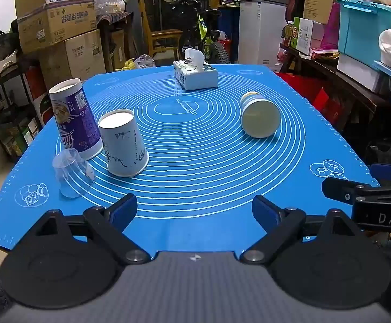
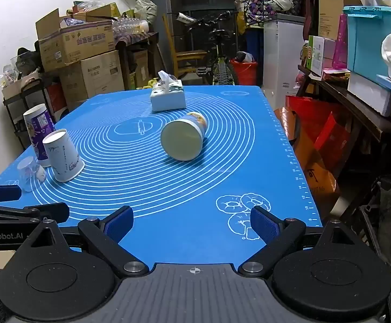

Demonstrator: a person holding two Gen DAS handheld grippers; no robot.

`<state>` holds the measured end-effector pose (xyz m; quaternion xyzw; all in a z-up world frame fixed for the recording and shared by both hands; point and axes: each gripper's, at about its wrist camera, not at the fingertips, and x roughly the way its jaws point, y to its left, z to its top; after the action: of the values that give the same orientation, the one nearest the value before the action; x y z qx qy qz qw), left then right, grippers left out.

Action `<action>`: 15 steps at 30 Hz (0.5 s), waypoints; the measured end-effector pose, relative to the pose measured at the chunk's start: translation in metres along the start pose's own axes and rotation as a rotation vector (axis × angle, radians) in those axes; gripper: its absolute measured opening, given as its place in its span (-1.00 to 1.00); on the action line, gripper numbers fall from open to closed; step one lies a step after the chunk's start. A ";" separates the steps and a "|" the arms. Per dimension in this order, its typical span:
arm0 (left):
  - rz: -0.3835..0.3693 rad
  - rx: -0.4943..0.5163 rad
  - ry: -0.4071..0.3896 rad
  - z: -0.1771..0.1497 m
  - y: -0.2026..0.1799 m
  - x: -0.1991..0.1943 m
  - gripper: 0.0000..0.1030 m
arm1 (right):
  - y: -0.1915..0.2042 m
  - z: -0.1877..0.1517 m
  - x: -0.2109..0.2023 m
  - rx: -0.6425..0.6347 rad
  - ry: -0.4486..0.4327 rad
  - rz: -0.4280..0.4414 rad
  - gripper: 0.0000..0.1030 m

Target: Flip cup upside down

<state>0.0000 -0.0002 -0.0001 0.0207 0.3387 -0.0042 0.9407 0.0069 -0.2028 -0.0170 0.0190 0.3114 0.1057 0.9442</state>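
The cup (image 2: 183, 137) lies on its side mid-surface, mouth apparently facing the cameras, so it wants righting onto its rim. Left tool (image 1: 194, 210) and right tool (image 2: 192, 222) hover released at the near edge.

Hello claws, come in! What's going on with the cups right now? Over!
Left claw and right claw open, empty, low over the blue mat. Tipped cup on its side, untouched. Three cups already upside down. Nothing in the way.
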 end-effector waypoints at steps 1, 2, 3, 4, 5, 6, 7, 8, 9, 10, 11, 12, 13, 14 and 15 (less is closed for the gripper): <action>0.002 0.001 -0.003 0.000 0.000 0.000 0.78 | 0.000 0.000 0.000 0.001 0.001 0.001 0.82; 0.004 0.002 -0.004 0.000 0.000 0.000 0.78 | 0.000 0.000 0.000 0.001 0.003 0.001 0.82; 0.004 0.001 -0.005 0.000 0.000 0.000 0.78 | 0.000 0.000 0.000 0.000 0.002 0.001 0.82; 0.003 0.001 -0.006 0.000 0.000 -0.001 0.78 | 0.000 0.000 0.000 0.000 0.002 0.002 0.82; 0.003 0.000 -0.007 0.000 0.000 -0.001 0.78 | -0.001 0.000 0.000 -0.001 0.002 0.002 0.82; 0.003 0.000 -0.008 0.000 0.000 -0.001 0.78 | -0.001 0.000 0.000 -0.002 0.001 0.002 0.82; 0.002 0.000 -0.008 0.000 0.000 -0.001 0.78 | -0.001 -0.001 0.000 -0.003 0.001 0.001 0.82; 0.001 0.001 -0.008 0.001 0.000 0.000 0.78 | -0.001 -0.001 0.000 -0.005 0.001 0.001 0.82; 0.001 0.003 -0.009 0.002 -0.001 -0.002 0.78 | -0.001 0.000 0.000 0.001 0.003 0.000 0.82; 0.000 0.004 -0.008 0.002 -0.001 -0.002 0.78 | -0.001 0.000 0.000 0.000 0.004 0.000 0.82; 0.000 0.008 -0.007 0.002 -0.002 -0.002 0.78 | -0.001 0.000 0.000 0.001 0.004 -0.001 0.83; -0.001 0.008 -0.008 0.001 -0.002 -0.002 0.78 | -0.001 0.000 0.000 0.000 0.004 -0.001 0.82; -0.001 0.008 -0.007 0.001 -0.002 -0.002 0.78 | -0.001 0.000 0.000 0.000 0.004 -0.002 0.83; -0.001 0.009 -0.007 0.002 -0.002 -0.003 0.78 | -0.001 -0.001 0.000 0.000 0.004 -0.003 0.83; 0.000 0.008 -0.008 0.002 -0.001 -0.003 0.78 | -0.001 -0.001 0.000 0.000 0.004 -0.003 0.83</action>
<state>-0.0010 -0.0013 0.0030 0.0244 0.3350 -0.0058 0.9419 0.0071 -0.2039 -0.0178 0.0183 0.3131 0.1045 0.9438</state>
